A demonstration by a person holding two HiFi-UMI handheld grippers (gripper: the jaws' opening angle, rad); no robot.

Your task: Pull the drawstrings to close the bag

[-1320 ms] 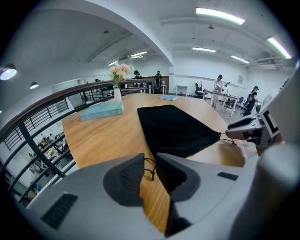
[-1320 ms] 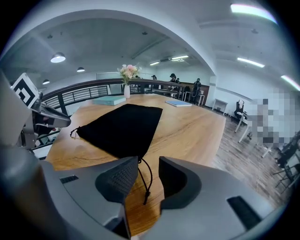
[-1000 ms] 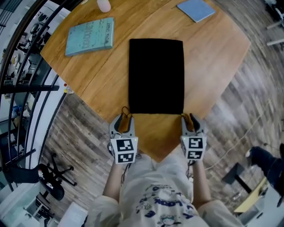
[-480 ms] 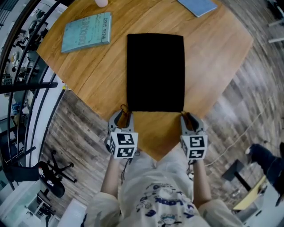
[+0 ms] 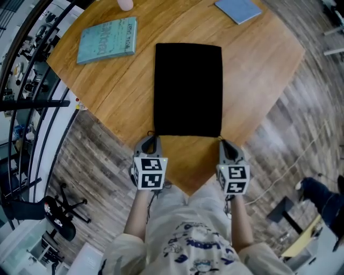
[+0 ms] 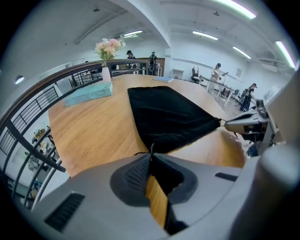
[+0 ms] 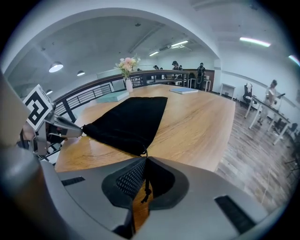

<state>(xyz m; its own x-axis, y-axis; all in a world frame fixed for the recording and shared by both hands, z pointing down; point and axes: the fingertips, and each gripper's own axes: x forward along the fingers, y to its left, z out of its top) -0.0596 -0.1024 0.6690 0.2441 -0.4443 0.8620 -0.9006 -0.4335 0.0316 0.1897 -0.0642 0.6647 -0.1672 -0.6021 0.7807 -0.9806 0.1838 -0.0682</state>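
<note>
A flat black drawstring bag (image 5: 188,88) lies on the wooden table (image 5: 107,91), its mouth toward the near table corner. My left gripper (image 5: 151,138) is at the bag's near left corner; its jaws are closing, tips meeting on the left drawstring (image 6: 151,149). My right gripper (image 5: 222,143) is at the near right corner, shut on the right drawstring (image 7: 146,180), whose knotted end hangs behind the tips. In the left gripper view the bag (image 6: 168,117) stretches away from the jaws; the right gripper view shows the bag (image 7: 129,119) the same way.
A teal book (image 5: 106,41) lies far left on the table and a blue book (image 5: 237,11) at the far right. A vase of pink flowers (image 6: 108,49) stands beyond the teal book. A black railing (image 5: 21,80) runs along the left. The table's near corner (image 5: 187,190) sits between the grippers.
Both grippers' jaws have gone from wide open to closed at the bag's near corners, each on a drawstring. The grippers have barely shifted place.
</note>
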